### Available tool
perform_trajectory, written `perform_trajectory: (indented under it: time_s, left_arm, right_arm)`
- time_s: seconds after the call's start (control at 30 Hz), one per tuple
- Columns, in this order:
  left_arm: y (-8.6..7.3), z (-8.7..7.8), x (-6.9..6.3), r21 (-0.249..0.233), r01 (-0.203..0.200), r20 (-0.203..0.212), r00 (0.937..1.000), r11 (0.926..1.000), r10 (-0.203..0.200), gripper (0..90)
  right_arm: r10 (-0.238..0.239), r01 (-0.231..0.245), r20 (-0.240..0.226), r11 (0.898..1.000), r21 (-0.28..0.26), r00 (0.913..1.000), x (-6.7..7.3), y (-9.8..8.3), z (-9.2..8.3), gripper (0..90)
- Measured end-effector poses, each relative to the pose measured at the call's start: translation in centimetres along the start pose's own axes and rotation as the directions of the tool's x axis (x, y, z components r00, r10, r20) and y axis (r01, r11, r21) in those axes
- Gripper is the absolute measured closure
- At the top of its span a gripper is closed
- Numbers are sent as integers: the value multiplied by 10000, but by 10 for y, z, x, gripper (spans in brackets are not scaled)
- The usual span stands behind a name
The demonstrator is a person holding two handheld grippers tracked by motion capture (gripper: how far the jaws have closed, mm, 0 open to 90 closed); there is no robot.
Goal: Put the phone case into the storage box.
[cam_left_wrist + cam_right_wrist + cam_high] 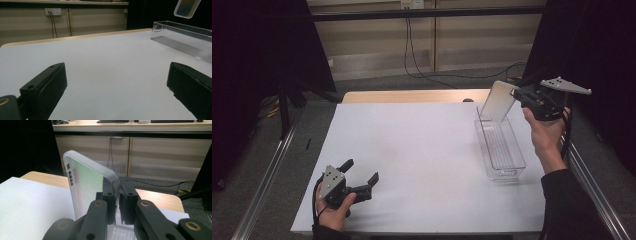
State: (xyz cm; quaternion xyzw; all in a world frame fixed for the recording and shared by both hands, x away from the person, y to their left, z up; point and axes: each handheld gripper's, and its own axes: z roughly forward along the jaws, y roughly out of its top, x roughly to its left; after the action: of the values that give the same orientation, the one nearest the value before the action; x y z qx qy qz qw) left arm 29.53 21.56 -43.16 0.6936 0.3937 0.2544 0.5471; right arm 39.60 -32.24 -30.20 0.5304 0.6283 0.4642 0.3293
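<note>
The right claw (518,95) grips the lid (498,101), held tilted above the far end of the clear box (507,162); lid is off. Left claw (362,177) rests wide, well apart from the box, on the tabletop (422,150)

Right tool (117,202) clamped on translucent lid (87,185) edge.

Legible text, labels, brands, numbers, signs: none. Wall socket plate (52,11), at 11 o'clock in the left gripper view, bears no readable marking.
</note>
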Motion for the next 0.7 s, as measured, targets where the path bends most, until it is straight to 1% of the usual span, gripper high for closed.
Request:
perform_trajectory:
  time_s: [0.1,0.17,0.2,0.27,0.3,0.37,0.47,0.57,0.7]
  left_arm:
    - [0,0,0,17,-42,8,10000,10000,42,29]
    - [0,0,-1,-5,17,10,10000,10000,-17,29]
    - [0,0,-1,-9,29,16,10000,10000,-29,29]
    - [0,1,-1,-15,-20,73,10000,10000,20,33]
    - [0,1,-1,27,-80,76,9999,10000,80,35]
    - [0,1,-1,43,-93,68,9999,9999,93,34]
    - [0,1,-1,37,-118,65,9999,9999,118,34]
    - [-1,1,-1,48,-115,22,9999,9999,115,33]
    - [-1,2,0,65,-75,-57,10000,10000,75,32]
  right_arm:
    - [-64,64,183,10000,37,9998,-1,-2,4,845]
    - [-77,75,254,9999,90,9996,-1,-2,6,845]
    - [-205,199,313,9996,176,9993,-1,-3,7,845]
    - [-296,288,412,9994,201,9987,0,-3,9,845]
    - [-311,303,443,9994,193,9985,-1,-4,10,845]
    - [-271,261,508,9995,198,9983,-1,-5,11,845]
    - [-331,318,635,9993,215,9974,-1,-6,14,845]
    - [-384,368,734,9991,224,9966,-1,-7,18,845]
    - [-545,511,874,9978,412,9947,-2,-9,26,845]
